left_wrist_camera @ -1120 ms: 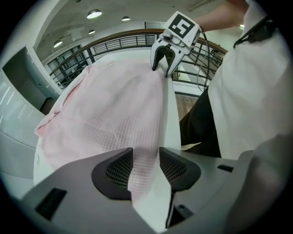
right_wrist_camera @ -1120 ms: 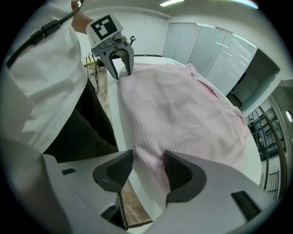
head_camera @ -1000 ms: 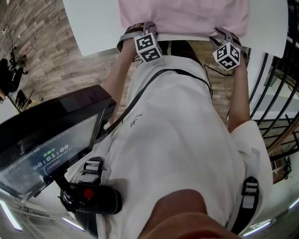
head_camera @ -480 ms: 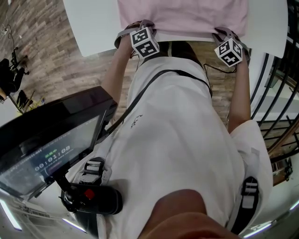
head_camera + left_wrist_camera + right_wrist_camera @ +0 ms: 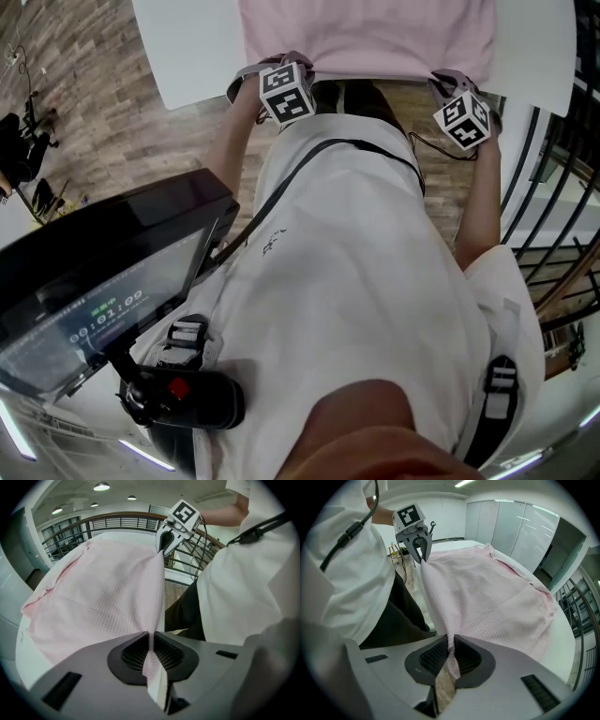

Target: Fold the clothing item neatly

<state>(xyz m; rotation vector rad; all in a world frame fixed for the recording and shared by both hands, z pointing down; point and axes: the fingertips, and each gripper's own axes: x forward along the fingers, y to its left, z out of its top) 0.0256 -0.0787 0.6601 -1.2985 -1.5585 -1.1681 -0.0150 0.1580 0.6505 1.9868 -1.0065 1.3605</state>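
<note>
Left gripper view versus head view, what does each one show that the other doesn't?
Only the left gripper view: the jaws of the left hand-held gripper, which have just been closing and now pinch the pink garment at its edge, plus ceiling lights. Only the head view: a dark screen and a black device with a red button. Both: the garment on the white table, and the right hand-held gripper, also just closed on that edge.

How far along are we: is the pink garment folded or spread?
Spread: the pink garment lies opened out across the white table.
</note>
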